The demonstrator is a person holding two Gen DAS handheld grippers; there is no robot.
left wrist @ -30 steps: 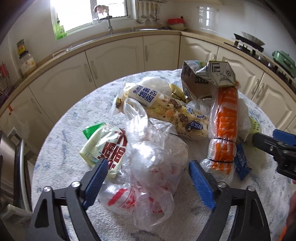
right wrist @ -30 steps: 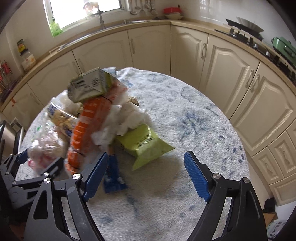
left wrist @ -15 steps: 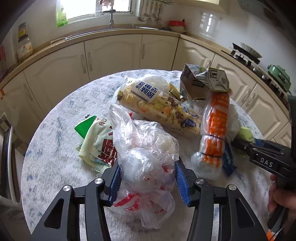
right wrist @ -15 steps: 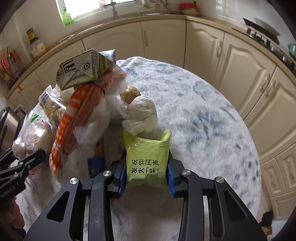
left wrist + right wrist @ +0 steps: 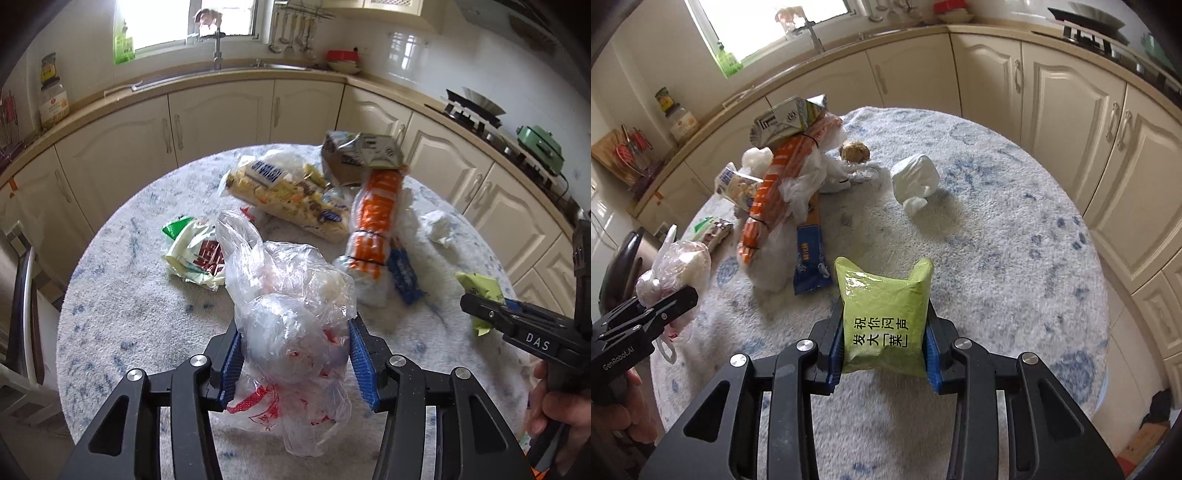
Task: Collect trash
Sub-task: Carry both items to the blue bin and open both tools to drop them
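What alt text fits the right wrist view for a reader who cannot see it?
The right gripper is shut on a green packet above a round table with a pale blue-flecked cover. Behind it lie a blue wrapper, an orange-striped bag, a carton and a white wad; the left gripper holds a clear bag.

I see open table (image 5: 1015, 258) across the right of the right-wrist frame (only a white wad (image 5: 916, 181) sits there); wrappers (image 5: 783, 184) crowd the upper left, blocking passage.
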